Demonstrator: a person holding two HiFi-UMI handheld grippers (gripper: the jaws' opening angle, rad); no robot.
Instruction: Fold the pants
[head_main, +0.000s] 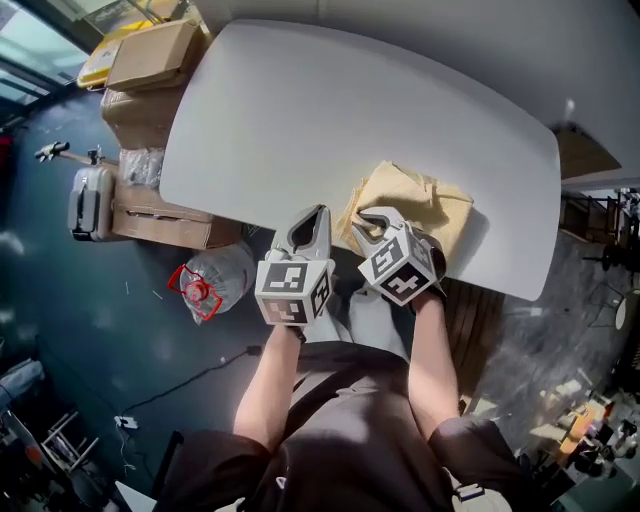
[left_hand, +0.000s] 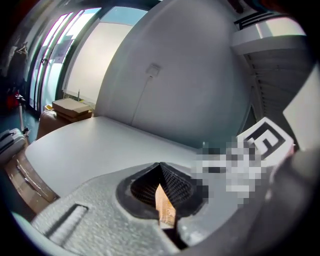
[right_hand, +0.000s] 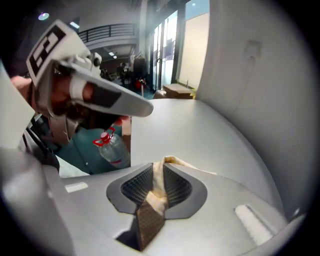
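The tan pants (head_main: 425, 205) lie bunched at the near right edge of the white table (head_main: 330, 110). My right gripper (head_main: 368, 222) is at the heap's left corner, shut on a fold of the cloth (right_hand: 172, 162), which sits pinched between its pads (right_hand: 159, 167). My left gripper (head_main: 318, 215) hovers just left of the heap at the table's near edge. Its jaws (left_hand: 161, 167) are together with a thin strip of tan cloth (left_hand: 164, 207) between the pads. In the head view the cloth under the left gripper is hidden.
Cardboard boxes (head_main: 150, 60) and a grey suitcase (head_main: 90, 200) stand on the floor left of the table. A large water bottle with a red cap (head_main: 215, 280) lies below the table's near edge. A wall runs behind the table.
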